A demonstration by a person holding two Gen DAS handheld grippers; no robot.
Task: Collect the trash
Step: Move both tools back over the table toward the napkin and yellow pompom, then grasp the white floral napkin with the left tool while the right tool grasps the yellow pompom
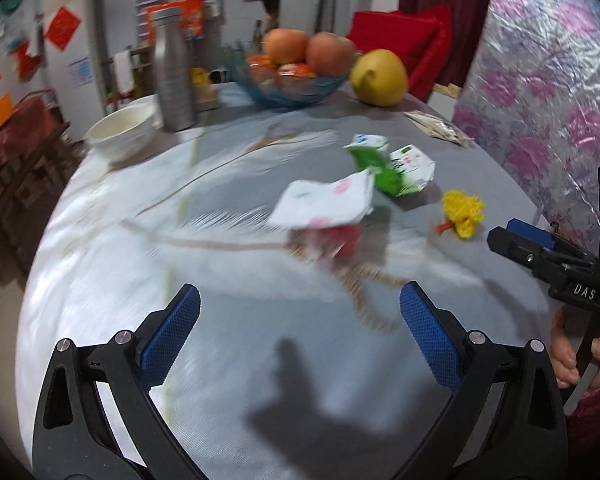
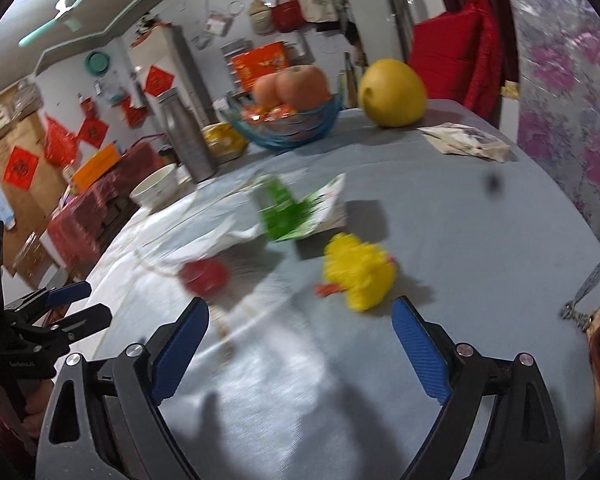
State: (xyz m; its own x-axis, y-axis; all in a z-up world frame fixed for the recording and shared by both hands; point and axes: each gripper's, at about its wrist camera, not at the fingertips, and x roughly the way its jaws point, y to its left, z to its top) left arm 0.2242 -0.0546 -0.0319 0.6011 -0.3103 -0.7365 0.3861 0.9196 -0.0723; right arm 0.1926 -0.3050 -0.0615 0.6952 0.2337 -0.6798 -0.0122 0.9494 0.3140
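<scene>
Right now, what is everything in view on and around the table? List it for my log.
green carton: 1, green and white, crushed, table centre
white wrapper: 1, white with prints, beside the carton
red piece: 1, blurred, under the wrapper
yellow wad: 1, yellow with orange bit, right of centre
flat packet: 1, pale, far right
fruit bowl: 1, blue glass, two apples
pomelo: 1, yellow
steel bottle: 1
white bowl: 1
left gripper: open, empty
right gripper: open, empty

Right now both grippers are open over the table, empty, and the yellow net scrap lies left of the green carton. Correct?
Not quite. The yellow net scrap lies right of the green carton, per the right wrist view. Left gripper and right gripper are indeed open and empty.
</scene>
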